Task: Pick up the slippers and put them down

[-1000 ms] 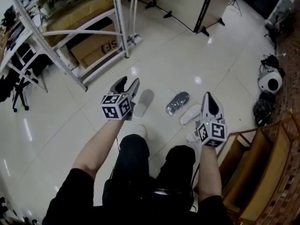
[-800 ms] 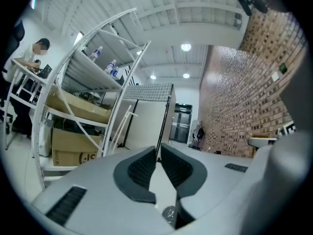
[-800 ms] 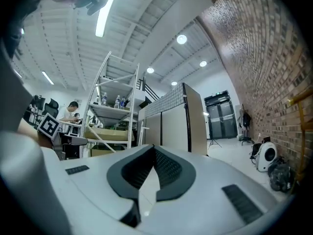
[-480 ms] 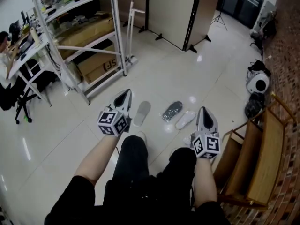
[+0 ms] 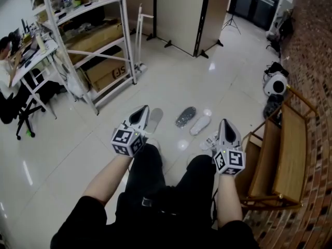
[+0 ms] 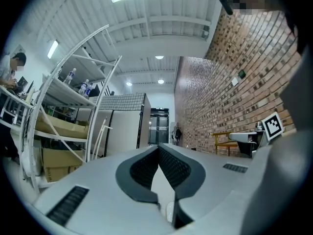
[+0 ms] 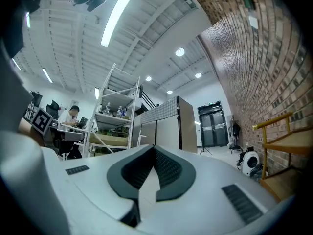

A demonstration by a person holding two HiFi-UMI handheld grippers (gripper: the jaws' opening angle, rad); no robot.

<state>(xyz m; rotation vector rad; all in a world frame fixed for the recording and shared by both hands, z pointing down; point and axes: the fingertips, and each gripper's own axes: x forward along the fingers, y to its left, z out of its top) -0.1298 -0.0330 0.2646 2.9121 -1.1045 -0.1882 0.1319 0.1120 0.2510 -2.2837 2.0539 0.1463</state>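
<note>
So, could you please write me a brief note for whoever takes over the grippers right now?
Left gripper: shut, empty, held about level.
Right gripper: shut, empty, likewise.
Slippers: grey slipper, dark speckled slipper and white slipper lie on the tiled floor, ahead of both grippers.
Done: none is held; whether any was already lifted can't be told.
Left: pick up the slippers and put them down.
</note>
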